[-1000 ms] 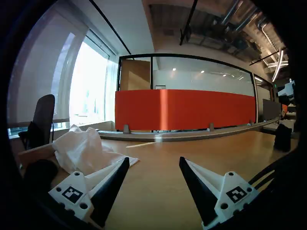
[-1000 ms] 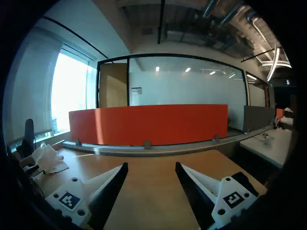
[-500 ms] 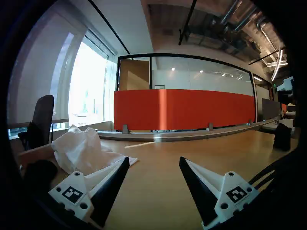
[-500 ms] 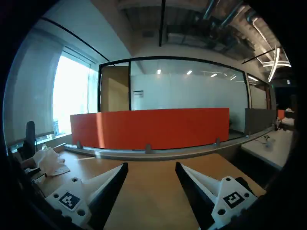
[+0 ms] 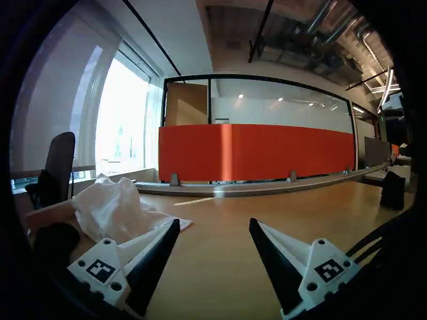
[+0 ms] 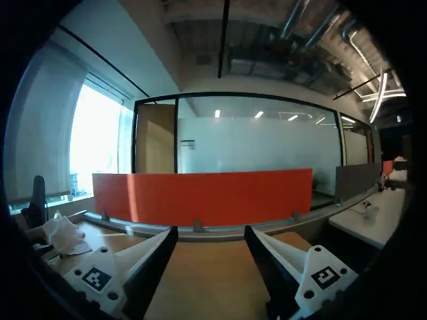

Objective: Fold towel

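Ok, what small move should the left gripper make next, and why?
Probably swing the left gripper toward the crumpled white towel. It is open, holding nothing, over the wooden table, and the towel lies heaped off to its side, not yet folded.

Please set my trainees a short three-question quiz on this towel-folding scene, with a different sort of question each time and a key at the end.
1. Multiple choice: in the left gripper view, where is the crumpled white towel relative to the left gripper?
A) to the left, beyond its left finger
B) between its fingers
C) to the right
2. True or false: the right gripper is shut on the white towel.
3. Fill in: the divider panel behind the wooden desk is coloured ___.

Key: 1 A. 2 False: it is open and holds nothing. 3 orange.
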